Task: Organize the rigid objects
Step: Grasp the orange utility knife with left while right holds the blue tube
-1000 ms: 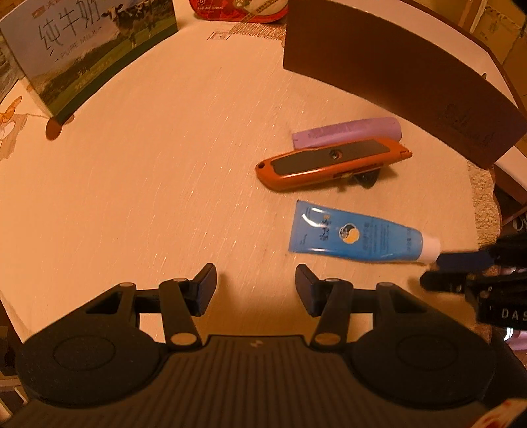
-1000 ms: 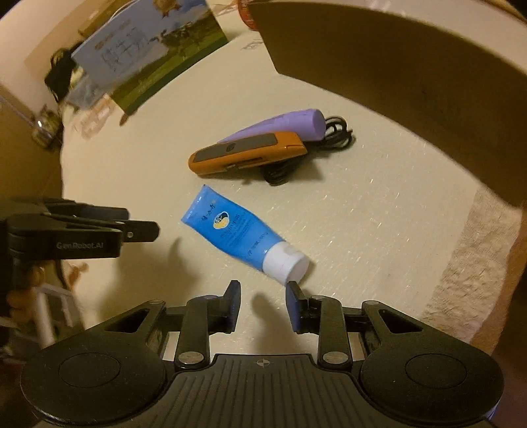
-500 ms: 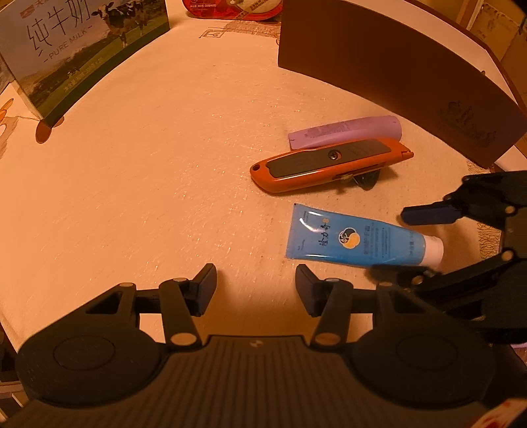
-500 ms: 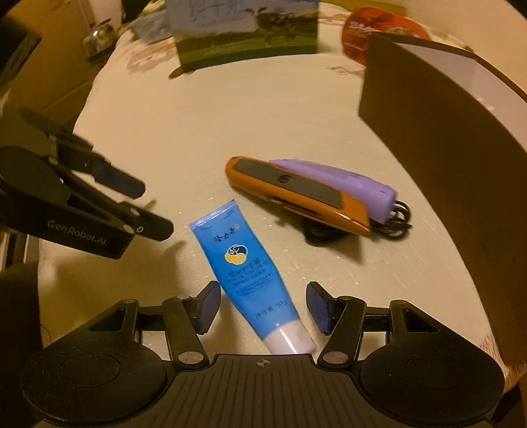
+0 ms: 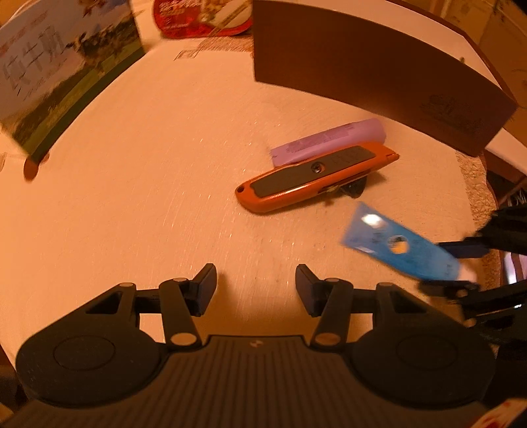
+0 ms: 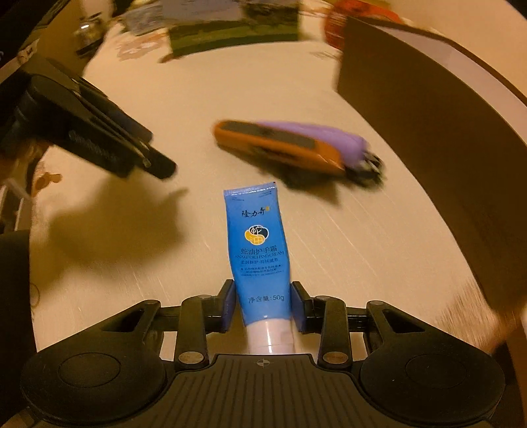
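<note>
The round table with its pale, cream-coloured cloth carried everything. At its far right stood a tall dark brown box with a white inside, and at the far left a milk carton printed with a green pasture; a red round packet lay beyond them at the far edge. The left tool hovered over bare cloth, its two dark fingers standing apart with nothing between them. The right tool had just been closing its jaws, and its blue pads pressed on both sides of the lower end of a blue plastic tube of hand cream, just above the white cap, which pointed back toward the camera. In the left wrist view the tube appeared blurred and tilted, its flat sealed end raised off the cloth. Near the middle of the table lay an orange utility knife with a black grip, and touching its far side a lilac plastic handle-shaped object. A coiled black cord showed at their end nearest the box.
</note>
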Motion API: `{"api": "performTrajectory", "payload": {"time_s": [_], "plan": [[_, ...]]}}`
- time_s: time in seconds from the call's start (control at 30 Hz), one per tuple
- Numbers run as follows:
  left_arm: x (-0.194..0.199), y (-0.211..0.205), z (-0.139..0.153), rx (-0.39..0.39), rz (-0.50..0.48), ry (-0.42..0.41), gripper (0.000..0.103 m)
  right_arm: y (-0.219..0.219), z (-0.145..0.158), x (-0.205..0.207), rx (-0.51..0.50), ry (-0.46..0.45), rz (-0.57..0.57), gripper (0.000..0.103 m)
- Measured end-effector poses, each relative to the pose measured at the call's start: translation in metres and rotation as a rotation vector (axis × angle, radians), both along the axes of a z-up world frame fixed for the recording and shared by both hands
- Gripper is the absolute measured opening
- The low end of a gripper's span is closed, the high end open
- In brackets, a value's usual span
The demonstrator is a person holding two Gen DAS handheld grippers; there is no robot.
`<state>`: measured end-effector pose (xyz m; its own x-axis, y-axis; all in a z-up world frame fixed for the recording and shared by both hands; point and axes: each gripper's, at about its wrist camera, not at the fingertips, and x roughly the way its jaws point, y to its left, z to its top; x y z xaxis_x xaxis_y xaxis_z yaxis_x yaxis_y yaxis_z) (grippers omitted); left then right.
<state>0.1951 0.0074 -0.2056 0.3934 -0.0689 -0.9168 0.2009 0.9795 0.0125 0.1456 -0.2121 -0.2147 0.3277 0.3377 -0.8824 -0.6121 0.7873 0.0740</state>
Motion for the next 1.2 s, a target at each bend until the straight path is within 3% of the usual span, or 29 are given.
{"api": "performTrajectory", "payload": {"time_s": [0.23,0.33,0.5,0.7,0.87,1.2], "plan": [[0.017,-0.015,-0.002,0.030,-0.124,-0.054,0.053,-0.039,0.002,0.007,-0.005,0.027,-0.364,0.032],[0.028,-0.023,-0.006,0.053,-0.192,-0.078,0.054,-0.046,0.003,0.019,0.003,0.022,-0.448,0.032],[0.046,-0.030,-0.018,0.068,-0.285,-0.099,0.063,-0.050,0.002,0.033,0.023,0.028,-0.507,0.032],[0.056,-0.036,-0.031,0.080,-0.369,-0.089,0.062,-0.058,0.001,0.032,0.049,0.034,-0.529,0.033],[0.046,-0.036,-0.026,0.044,-0.374,-0.070,0.040,-0.060,0.002,0.029,0.054,0.036,-0.527,0.033],[0.010,-0.055,-0.017,-0.081,-0.356,0.005,0.028,-0.061,0.002,0.031,0.058,0.039,-0.522,0.033]]}}
